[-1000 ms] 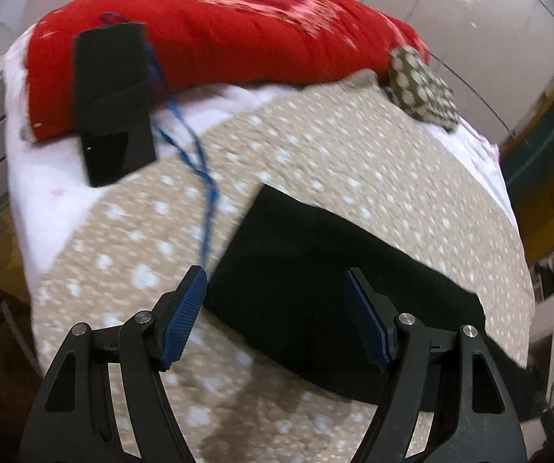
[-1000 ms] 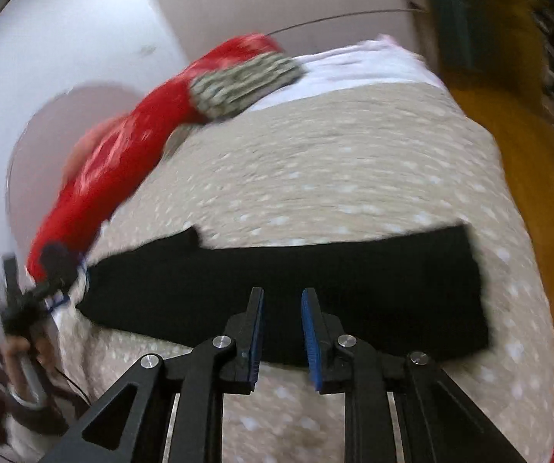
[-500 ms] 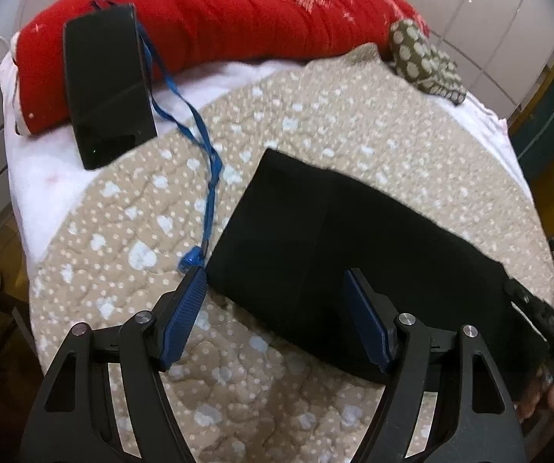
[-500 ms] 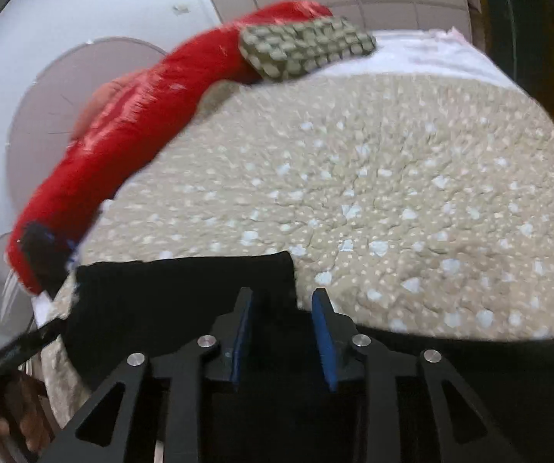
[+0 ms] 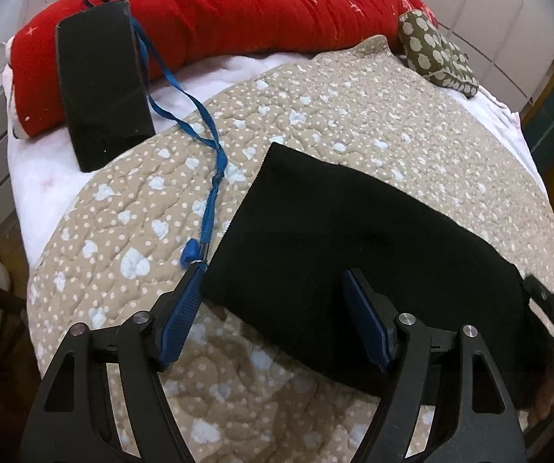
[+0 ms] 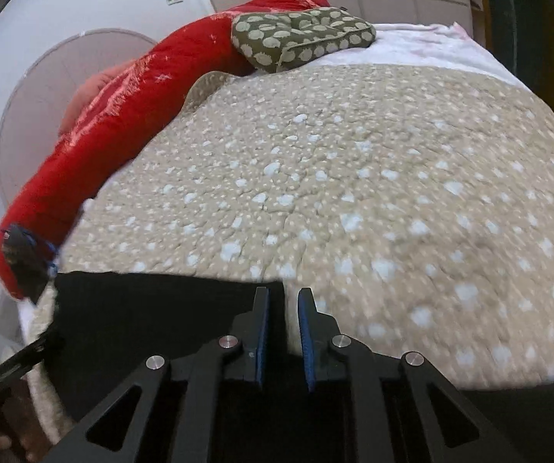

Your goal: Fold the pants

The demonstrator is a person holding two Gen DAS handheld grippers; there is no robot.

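While folded, black pants point(image 5: 338, 239), flat, rectangular.

The black pants point(image 6: 153, 316) run out under the right claw point(image 6: 282, 297), lower part hidden

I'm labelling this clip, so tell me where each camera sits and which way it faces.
Left wrist: rides the left tool, aimed down at the near end of the black pants on the dotted quilt; fingers wide apart, phone beyond.
Right wrist: rides the right tool, aimed down at the pants' other end; jaws closing, quilt showing in the gap.
Shared: pants, quilt, red pillow, green cushion.
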